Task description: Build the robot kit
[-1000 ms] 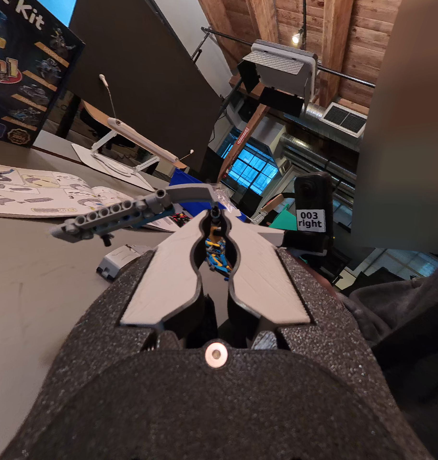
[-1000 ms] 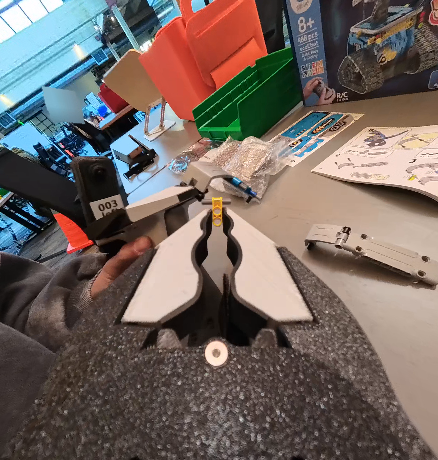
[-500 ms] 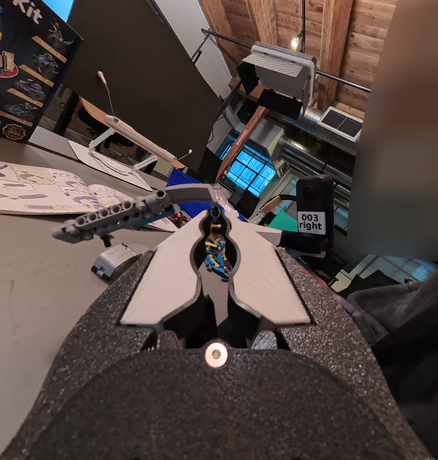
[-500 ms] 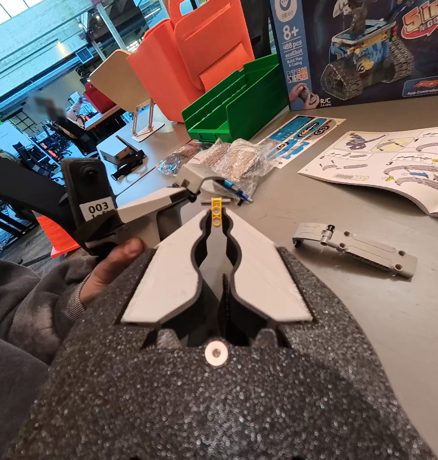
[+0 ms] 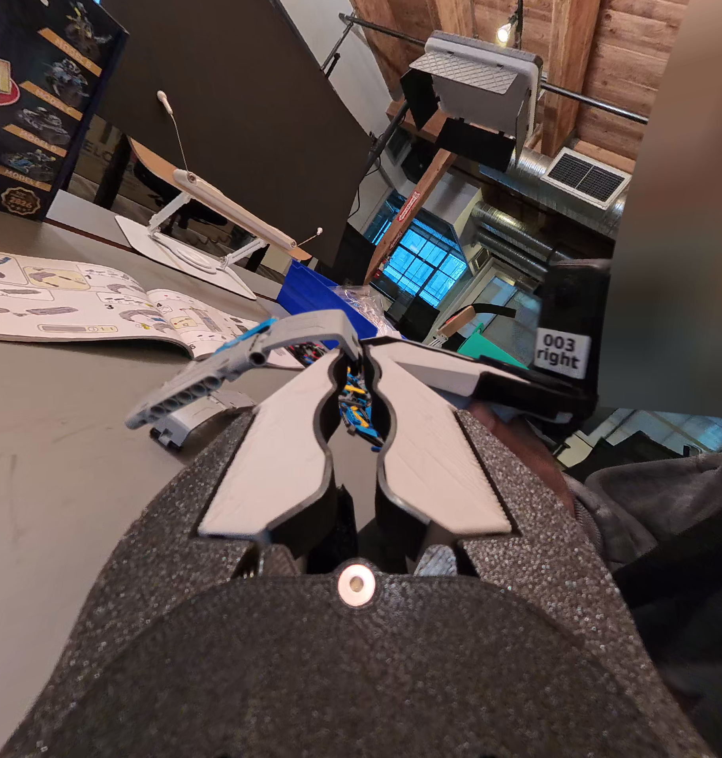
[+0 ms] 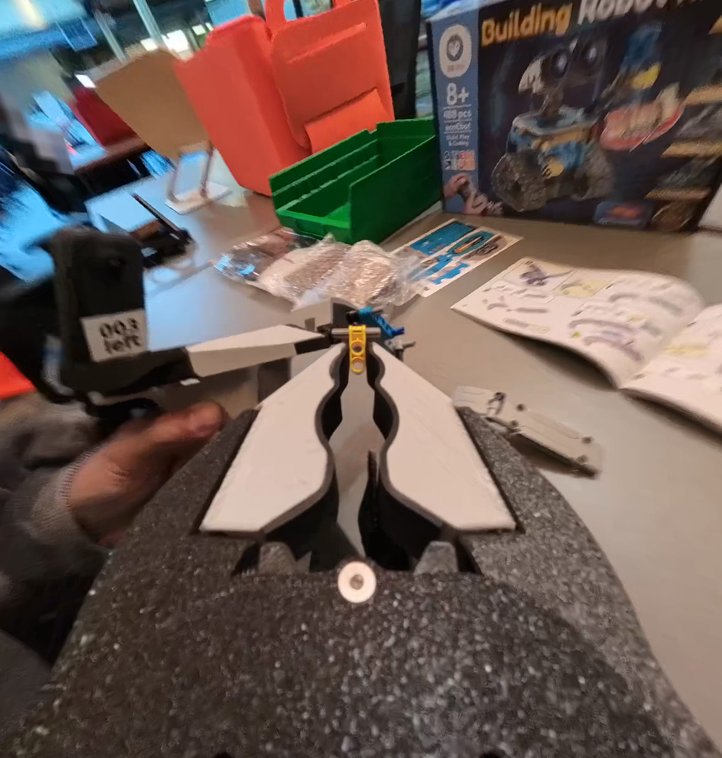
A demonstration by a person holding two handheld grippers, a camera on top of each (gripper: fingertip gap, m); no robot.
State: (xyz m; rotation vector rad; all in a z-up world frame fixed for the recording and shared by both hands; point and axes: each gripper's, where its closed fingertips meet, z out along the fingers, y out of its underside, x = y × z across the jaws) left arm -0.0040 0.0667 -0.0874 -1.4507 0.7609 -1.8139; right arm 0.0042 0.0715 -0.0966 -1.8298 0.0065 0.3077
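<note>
A grey table (image 6: 659, 533) carries an open booklet (image 6: 622, 328), green bin (image 6: 363, 184), plastic bags (image 6: 343, 266), toy box (image 6: 589, 110) and, seemingly, a grey part (image 6: 536, 430).

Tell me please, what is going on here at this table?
A person holds a claw in each hand above a grey table. The left claw is shut on a grey beam assembly with blue parts. The right claw is shut on a small yellow connector with a grey pin, and its tip is right at the assembly. An open instruction booklet and another grey piece lie nearby.
</note>
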